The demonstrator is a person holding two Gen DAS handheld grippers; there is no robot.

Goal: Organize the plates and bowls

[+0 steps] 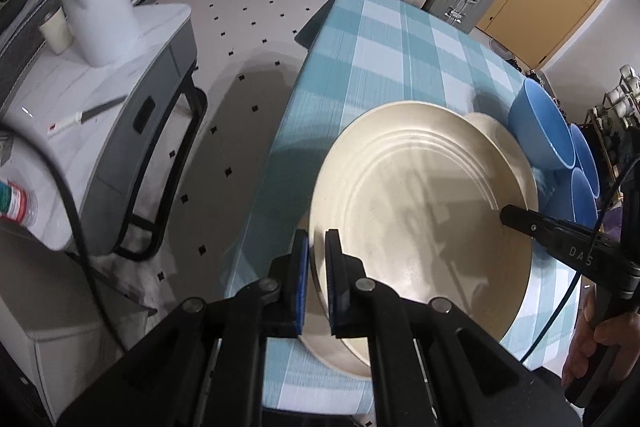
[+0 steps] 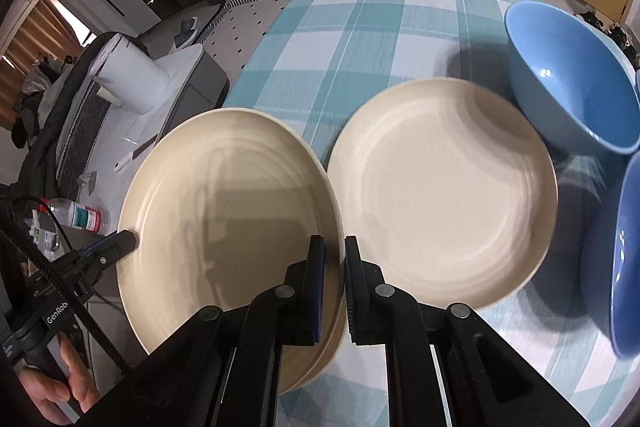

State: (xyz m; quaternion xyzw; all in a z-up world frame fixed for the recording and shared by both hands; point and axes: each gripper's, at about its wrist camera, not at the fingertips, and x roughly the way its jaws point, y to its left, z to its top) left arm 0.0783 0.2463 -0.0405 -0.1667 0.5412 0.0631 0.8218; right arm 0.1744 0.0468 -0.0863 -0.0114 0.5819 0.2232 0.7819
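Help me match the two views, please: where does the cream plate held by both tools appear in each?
Left wrist view: the held cream plate fills the centre-right, gripped at its near edge by the left tool.
Right wrist view: it sits lower left, gripped at its right edge by the right tool.
Shared landmark: the blue bowl.

Cream plates (image 2: 440,195), blue bowls (image 2: 568,87), teal-checked tablecloth (image 2: 360,39)

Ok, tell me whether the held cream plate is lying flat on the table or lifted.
Lifted and tilted: the cream plate is pinched at opposite rims by left gripper and right gripper, overlapping another plate.
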